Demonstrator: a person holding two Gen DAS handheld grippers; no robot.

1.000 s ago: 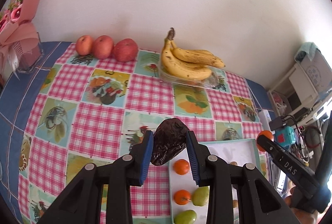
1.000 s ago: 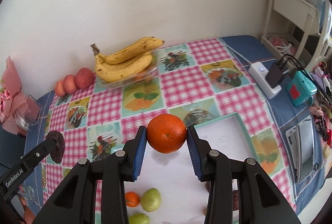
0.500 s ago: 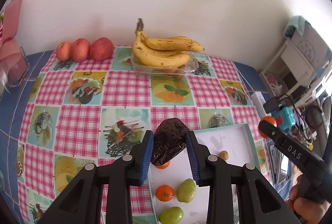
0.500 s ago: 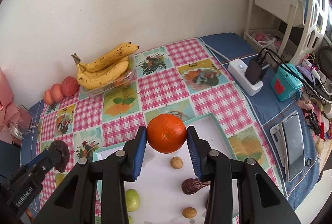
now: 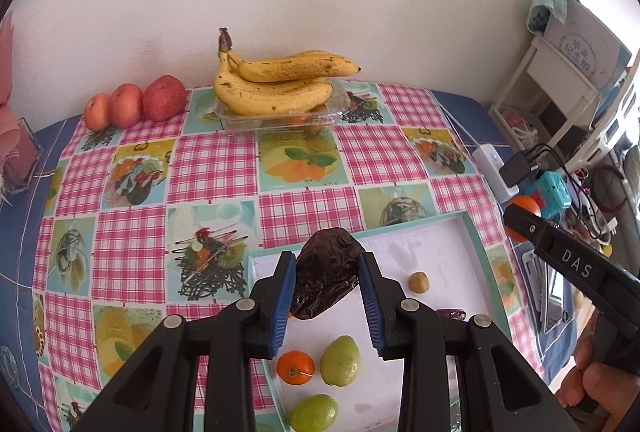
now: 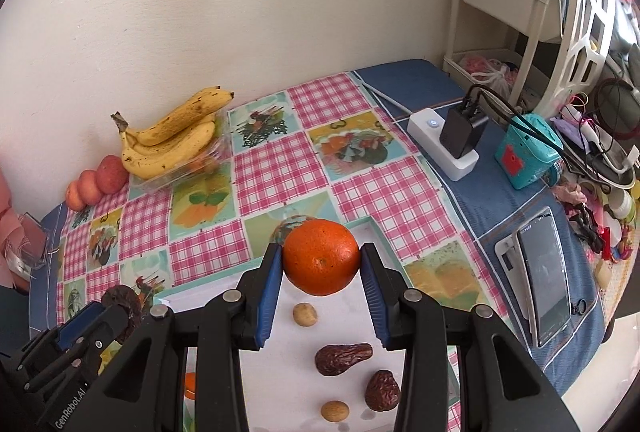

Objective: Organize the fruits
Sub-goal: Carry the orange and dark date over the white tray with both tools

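I hold both loads high over the tray (image 5: pixel 478 244) so each clears its rim: left gripper (image 5: pixel 327 302) jaws clamped on a date (image 5: pixel 326 278) above the tray's far-left corner, right gripper (image 6: pixel 320 290) jaws clamped on an orange (image 6: pixel 321 256) above its far edge.

Black plastic left gripper (image 5: pixel 327 296) and right gripper (image 6: pixel 321 292), blue ribbed pads (image 5: pixel 283 302) inside each finger, silver screws at the joints, white "DAS" and "GenRobot.AI" lettering along the sides.
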